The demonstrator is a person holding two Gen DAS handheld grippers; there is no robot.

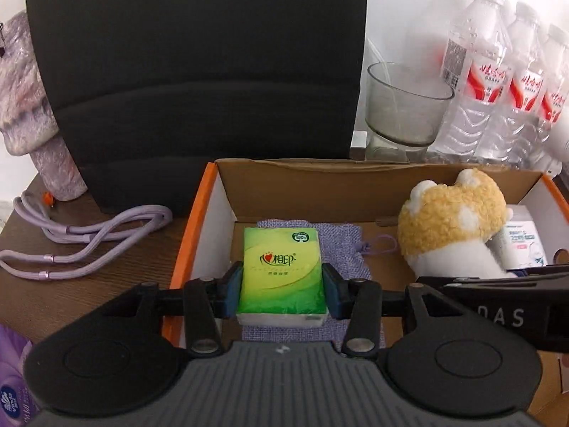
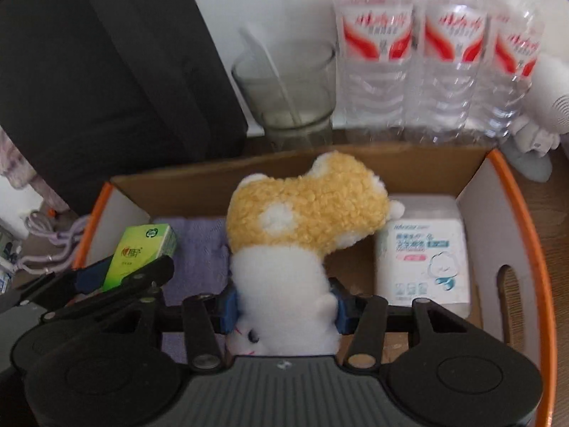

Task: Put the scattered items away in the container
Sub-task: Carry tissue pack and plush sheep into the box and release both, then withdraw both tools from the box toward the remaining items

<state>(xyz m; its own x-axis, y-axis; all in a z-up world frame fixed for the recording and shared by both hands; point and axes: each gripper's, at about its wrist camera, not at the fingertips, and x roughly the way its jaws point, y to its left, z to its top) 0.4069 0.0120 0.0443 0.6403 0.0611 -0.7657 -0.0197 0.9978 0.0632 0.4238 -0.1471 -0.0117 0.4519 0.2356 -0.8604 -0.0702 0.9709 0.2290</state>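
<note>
An orange-edged cardboard box (image 1: 192, 235) stands in front of me, and both grippers reach into it. My left gripper (image 1: 282, 284) is shut on a green tissue pack (image 1: 281, 267), blue pads on its two long sides, low over a lilac cloth pouch (image 1: 341, 242) on the box floor. My right gripper (image 2: 284, 306) is shut on the white body of a yellow-and-white plush toy (image 2: 306, 213), whose yellow end points toward the far wall of the box (image 2: 512, 213). Right of the plush lies a white wipes pack (image 2: 423, 252). The green tissue pack (image 2: 145, 252) shows at the left there.
Behind the box stand a glass tumbler (image 1: 405, 106) and three water bottles (image 1: 490, 82). A black chair back (image 1: 199, 71) rises at the far left. A lilac cord (image 1: 81, 242) lies on the brown table left of the box, and a purple packet (image 1: 14, 384) sits at the near left corner.
</note>
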